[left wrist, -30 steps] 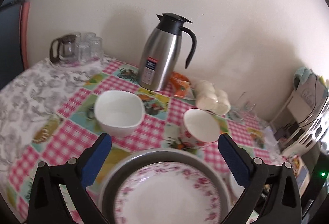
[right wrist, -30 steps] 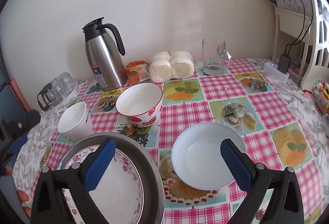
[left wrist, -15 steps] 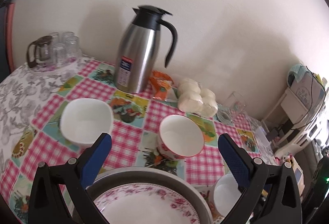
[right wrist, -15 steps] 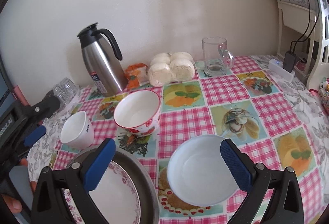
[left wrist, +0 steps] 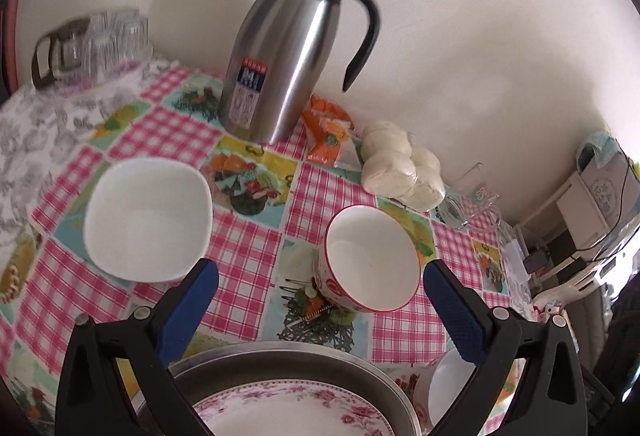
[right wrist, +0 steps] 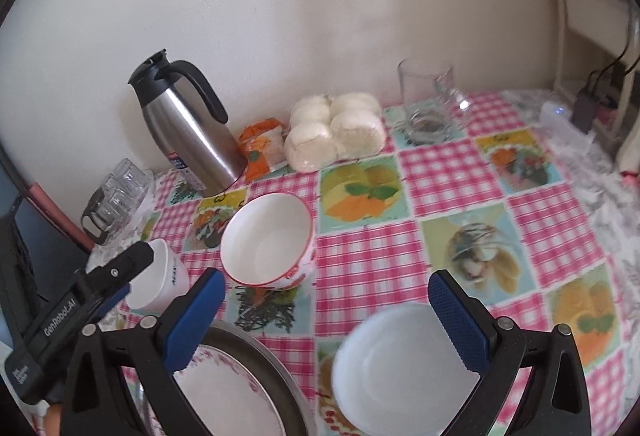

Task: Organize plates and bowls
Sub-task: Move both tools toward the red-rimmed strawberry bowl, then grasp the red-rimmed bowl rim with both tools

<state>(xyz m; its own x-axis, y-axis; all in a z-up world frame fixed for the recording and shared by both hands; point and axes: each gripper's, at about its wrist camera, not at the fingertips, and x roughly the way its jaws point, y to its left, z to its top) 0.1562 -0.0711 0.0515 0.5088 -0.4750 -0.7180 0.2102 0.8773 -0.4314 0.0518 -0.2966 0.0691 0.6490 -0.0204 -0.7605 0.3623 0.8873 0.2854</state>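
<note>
Bowls: three show on the checked tablecloth (right wrist: 448,172) — a red-rimmed bowl (left wrist: 370,256) near the middle, a squarish white bowl (left wrist: 148,220) to its left, and a plain white bowl (right wrist: 404,364) at the near right.
Plate: a floral plate (left wrist: 296,412) lies inside a grey metal tray (left wrist: 288,356) at the near edge, just beside the plain white bowl.
Handling: all look like glazed ceramic — stiff, smooth, likely slippery on the pads and breakable if knocked together or dropped; the bowls seem light enough for one gripper, the plate in its tray heavier and awkward.
Where to hold: I judge the rim wall is the only real purchase — one finger inside, one outside, bitten well down so the glaze does not slide out.
Left gripper (left wrist: 320,296): spread wide and empty, hanging above the tray with the red-rimmed bowl between its blue pads in view, not touching.
Right gripper (right wrist: 326,304): also spread and empty, over the plain white bowl, whose rim sits near the right pad.
Surroundings: a steel thermos jug (left wrist: 288,48), an orange packet (left wrist: 328,134) and bagged buns (left wrist: 400,164) stand behind; a glass mug (right wrist: 430,100) is further right, small glasses (left wrist: 108,36) far left.
Risk: stacking unlike shapes may rock or chip.
</note>
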